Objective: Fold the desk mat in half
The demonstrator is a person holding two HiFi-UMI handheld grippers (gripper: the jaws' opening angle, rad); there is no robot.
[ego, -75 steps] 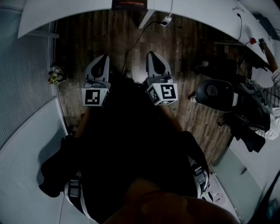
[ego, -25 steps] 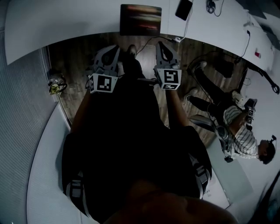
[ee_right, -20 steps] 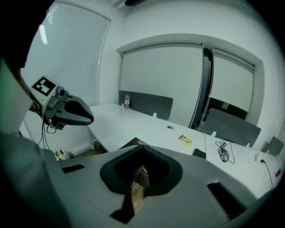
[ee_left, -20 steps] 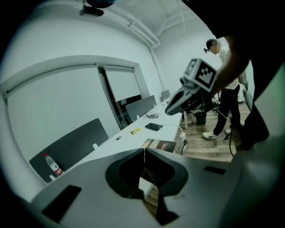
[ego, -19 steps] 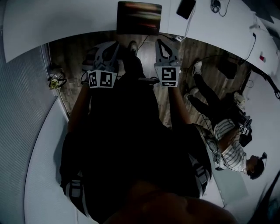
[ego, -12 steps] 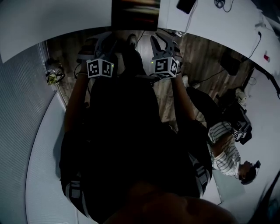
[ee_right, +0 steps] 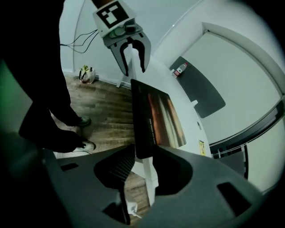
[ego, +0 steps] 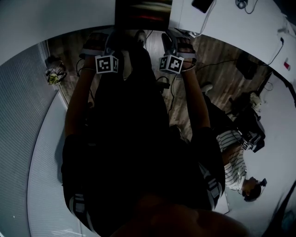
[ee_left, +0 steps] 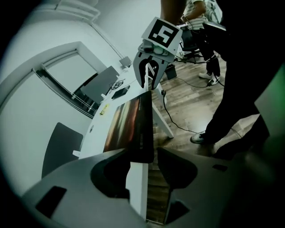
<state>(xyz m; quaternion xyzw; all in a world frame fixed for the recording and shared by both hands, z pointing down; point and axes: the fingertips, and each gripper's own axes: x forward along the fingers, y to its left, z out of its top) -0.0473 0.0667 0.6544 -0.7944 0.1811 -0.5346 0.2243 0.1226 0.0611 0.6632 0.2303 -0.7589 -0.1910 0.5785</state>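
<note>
The desk mat (ego: 143, 13), dark with a reddish streaked print, lies on the white table (ego: 55, 23) with its near edge at the table's edge. My left gripper (ego: 107, 40) and right gripper (ego: 172, 39) stand side by side at that near edge. In the left gripper view the mat (ee_left: 129, 120) has one near corner between the left gripper's (ee_left: 143, 150) jaws, which have just been opening and do not press on it. In the right gripper view the mat's (ee_right: 160, 118) other near corner sits between the right gripper's (ee_right: 144, 146) jaws, likewise just opened and off it.
A phone (ego: 203, 4) and cables lie on the table right of the mat. A small bag (ego: 53, 74) sits on the wooden floor at left. Another person in a striped shirt (ego: 233, 169) is at the lower right. A cable (ego: 169, 90) runs across the floor under the table.
Both grippers have moved forward and down to the mat's near edge and rolled. Their jaws have spread around its corners. The person at right has shifted lower in the view.
</note>
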